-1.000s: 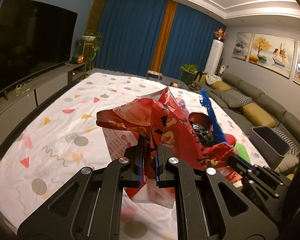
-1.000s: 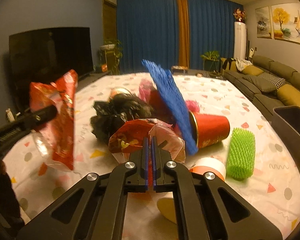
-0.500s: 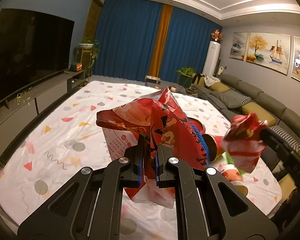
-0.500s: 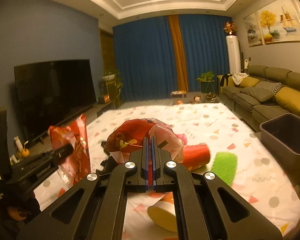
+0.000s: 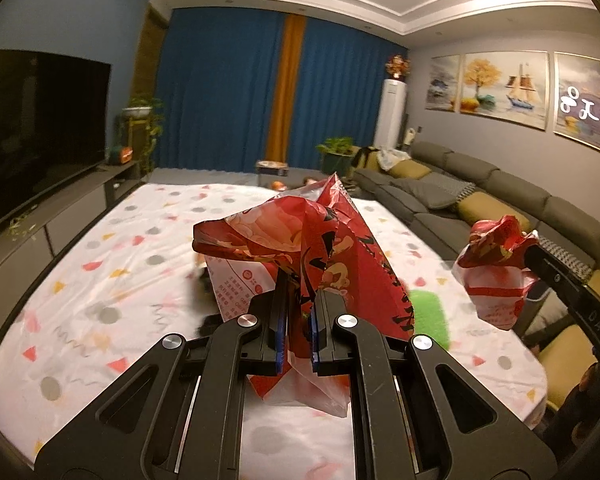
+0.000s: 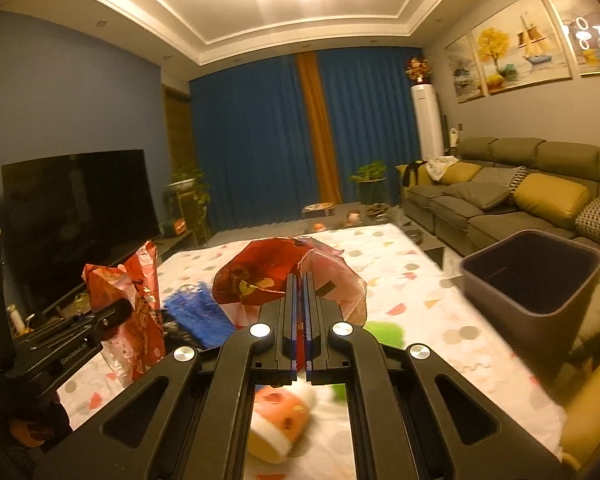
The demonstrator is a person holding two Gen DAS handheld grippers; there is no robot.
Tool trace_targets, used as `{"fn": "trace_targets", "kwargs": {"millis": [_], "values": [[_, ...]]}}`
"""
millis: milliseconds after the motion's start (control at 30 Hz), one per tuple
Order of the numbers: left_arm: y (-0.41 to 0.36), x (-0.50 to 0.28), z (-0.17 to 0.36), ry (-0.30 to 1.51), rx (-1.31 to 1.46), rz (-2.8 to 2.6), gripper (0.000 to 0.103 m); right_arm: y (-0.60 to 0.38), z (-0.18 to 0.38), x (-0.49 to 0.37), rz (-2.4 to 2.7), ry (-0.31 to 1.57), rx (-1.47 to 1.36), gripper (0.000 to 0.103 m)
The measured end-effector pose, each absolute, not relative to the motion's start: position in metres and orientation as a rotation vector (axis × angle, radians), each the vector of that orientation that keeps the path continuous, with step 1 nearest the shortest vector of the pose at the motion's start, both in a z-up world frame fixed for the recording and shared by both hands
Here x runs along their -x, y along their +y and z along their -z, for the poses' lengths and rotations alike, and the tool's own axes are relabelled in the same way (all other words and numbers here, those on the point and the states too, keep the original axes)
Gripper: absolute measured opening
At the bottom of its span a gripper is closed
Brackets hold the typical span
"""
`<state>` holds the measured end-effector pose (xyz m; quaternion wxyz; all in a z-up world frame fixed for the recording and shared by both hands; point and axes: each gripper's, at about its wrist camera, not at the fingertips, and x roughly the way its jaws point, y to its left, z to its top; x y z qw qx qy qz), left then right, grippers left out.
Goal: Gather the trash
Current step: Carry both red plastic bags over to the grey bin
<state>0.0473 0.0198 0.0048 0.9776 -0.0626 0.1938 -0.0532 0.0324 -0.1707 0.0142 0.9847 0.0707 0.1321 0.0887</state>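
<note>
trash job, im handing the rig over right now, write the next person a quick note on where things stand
Left claw: shut on a crumpled red wrapper, held above the table.
Right claw: shut on another red wrapper, also lifted.
Bin: dark, open, right of the table, on the sofa side; no trash visible in it.
On the table: blue mesh, green foam net, paper cup near the front edge.
Done: two wrappers picked up.
Left: drop both in the bin, then collect the rest.
</note>
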Motion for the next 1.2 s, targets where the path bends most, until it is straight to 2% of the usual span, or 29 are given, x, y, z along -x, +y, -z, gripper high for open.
{"fn": "trace_targets", "kwargs": {"millis": [567,933,1200], "values": [[-0.154,-0.085,-0.039,0.366,0.079,0.400,0.008,-0.299,-0.019,-0.028,0.189,0.170,-0.099,0.004],[-0.256,-0.147,-0.015,0.412,0.045,0.473,0.008,-0.366,-0.014,-0.062,0.294,0.161,-0.143,0.003],[-0.291,-0.182,0.005,0.477,0.050,0.512,0.008,-0.386,-0.002,-0.083,0.322,0.183,-0.166,0.003]]}}
